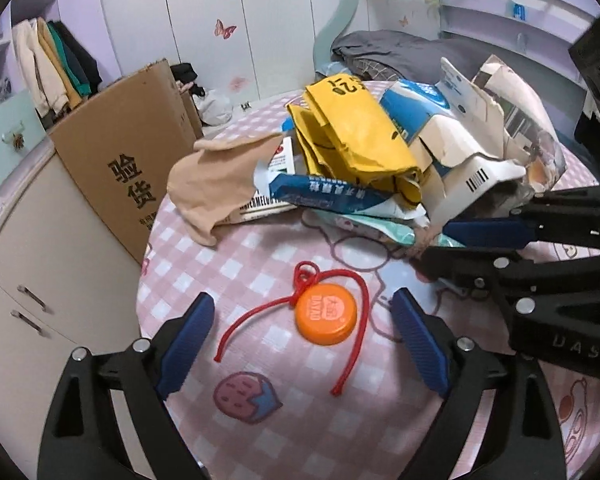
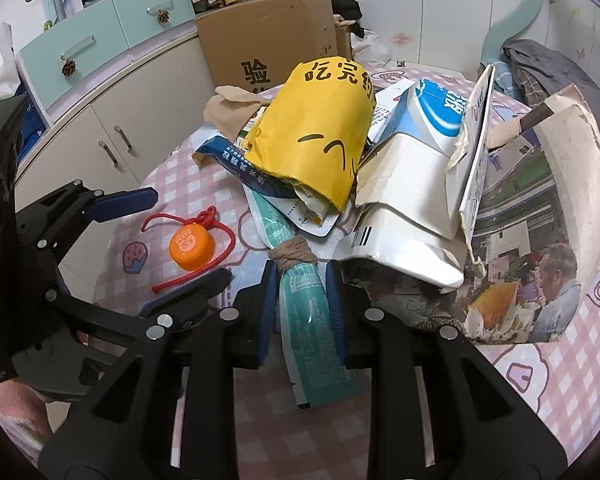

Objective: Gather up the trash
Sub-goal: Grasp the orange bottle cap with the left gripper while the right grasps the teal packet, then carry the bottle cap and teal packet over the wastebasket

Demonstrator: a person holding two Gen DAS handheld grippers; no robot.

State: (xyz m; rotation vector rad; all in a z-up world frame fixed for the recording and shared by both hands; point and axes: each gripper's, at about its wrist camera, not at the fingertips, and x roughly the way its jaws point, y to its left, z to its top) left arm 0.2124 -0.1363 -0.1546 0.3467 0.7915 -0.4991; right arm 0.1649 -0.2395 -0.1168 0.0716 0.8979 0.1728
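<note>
Nearest, left hand-held gripper spread wide over the pink checked surface, blue pads either side of an orange bottle cap and the red cord looped around it, touching neither. Beside it, right hand-held gripper clamped on a teal plastic wrapper at the near edge of the trash pile. Further back in the pile: yellow torn carton, blue-and-white carton, crumpled newspaper, beige stocking. Beyond the surface's far edge, a brown cardboard box, then pale cabinets.
</note>
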